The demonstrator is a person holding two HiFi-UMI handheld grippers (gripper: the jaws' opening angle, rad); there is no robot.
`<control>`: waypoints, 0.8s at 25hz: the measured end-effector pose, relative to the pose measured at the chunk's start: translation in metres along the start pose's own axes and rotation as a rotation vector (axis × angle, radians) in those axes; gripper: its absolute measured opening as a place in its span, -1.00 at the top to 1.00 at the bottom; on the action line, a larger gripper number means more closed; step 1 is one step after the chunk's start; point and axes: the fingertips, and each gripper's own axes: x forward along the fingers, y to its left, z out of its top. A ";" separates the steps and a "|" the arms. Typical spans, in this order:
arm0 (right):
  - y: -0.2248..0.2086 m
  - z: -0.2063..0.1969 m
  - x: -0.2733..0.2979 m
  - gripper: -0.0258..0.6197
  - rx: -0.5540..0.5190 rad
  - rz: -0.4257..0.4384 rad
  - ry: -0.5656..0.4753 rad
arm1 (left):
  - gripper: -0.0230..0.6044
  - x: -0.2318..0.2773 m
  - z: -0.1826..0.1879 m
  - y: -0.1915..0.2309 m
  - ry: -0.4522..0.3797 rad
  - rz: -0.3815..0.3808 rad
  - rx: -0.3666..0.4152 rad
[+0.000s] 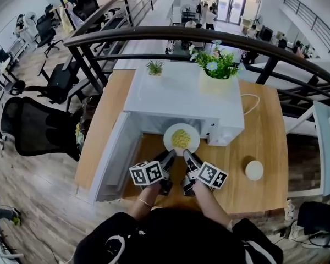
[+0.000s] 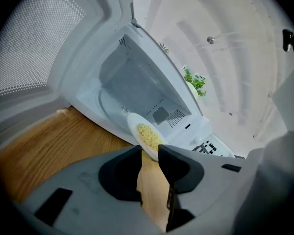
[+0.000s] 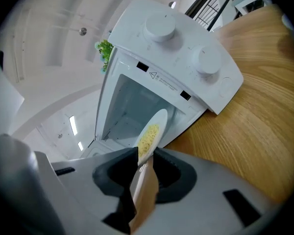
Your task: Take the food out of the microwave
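Microwave (image 1: 184,100): cavity hidden under its own top in the head view; panel print too small to be read.
Plate (image 1: 181,130), just before the microwave: near rim covered by the left tool (image 1: 169,158) and right tool (image 1: 189,158).
Food (image 1: 181,139): kind not to be told.
Door (image 2: 29,58), left of the microwave: cut off by the edge in the left gripper view.

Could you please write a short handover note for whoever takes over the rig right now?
Left gripper: shut on the near rim of the plate.
Right gripper: shut on that rim too.
Plate of yellow food: held just outside the mouth of the microwave, above the table; door open.
Done: plate gripped and lifted.
Left: bring it clear, set it on the table.
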 end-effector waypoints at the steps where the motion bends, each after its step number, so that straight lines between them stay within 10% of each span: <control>1: -0.001 -0.002 -0.005 0.60 -0.004 0.005 0.001 | 0.59 -0.002 -0.004 -0.003 -0.002 0.001 0.006; 20: -0.001 -0.020 -0.091 0.60 -0.030 0.064 -0.008 | 0.59 -0.038 -0.060 -0.063 0.011 -0.028 0.137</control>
